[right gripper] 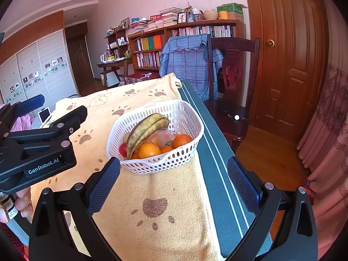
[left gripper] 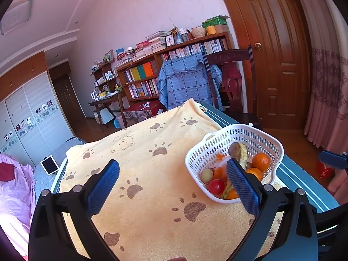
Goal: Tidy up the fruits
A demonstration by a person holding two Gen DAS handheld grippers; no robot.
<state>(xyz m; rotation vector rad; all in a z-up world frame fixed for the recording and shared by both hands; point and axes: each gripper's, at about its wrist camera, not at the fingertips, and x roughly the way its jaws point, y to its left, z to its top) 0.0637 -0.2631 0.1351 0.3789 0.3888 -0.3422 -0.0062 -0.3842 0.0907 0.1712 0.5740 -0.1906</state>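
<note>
Bedroom-type room w/ pink walls; a table point(right gripper: 217, 169) w/ a teal striped top carries a yellow paw-print towel point(right gripper: 152, 195), and on the towel near its right edge sits the white perforated basket point(right gripper: 191, 121) holding the fruit. Inside it: a brown-spotted banana point(right gripper: 145, 130) lying across the top, oranges point(right gripper: 149, 150) at front and right, a red tomato-like fruit point(left gripper: 216, 186) and a pale round fruit point(left gripper: 206, 175) at the left side, plus some clear plastic wrap behind. Left gripper point(left gripper: 173, 184) hangs over the towel w/ blue-padded fingers spread wide and nothing between them; its right finger point(left gripper: 242, 187) overlaps the basket's near rim in the left wrist view, contact unclear. Right gripper point(right gripper: 174, 187) is likewise spread apart and empty, just short of the basket's near edge, straddling towel and teal strip. Left tool's body reads "GenRobot.AI" in the right wrist view, w/ fingertips of a hand point(right gripper: 24, 204) under it and small handwritten tags, not legible. Beyond the table: a wooden chair point(right gripper: 237, 69) draped w/ a blue checked cloth point(right gripper: 189, 54), a bookshelf point(right gripper: 184, 37) packed w/ books, a brown door point(right gripper: 289, 61), pink curtains point(right gripper: 328, 134) at right, white wardrobe doors point(right gripper: 39, 69) at left, and a small tablet point(left gripper: 49, 164) on the bed beside the table.
</note>
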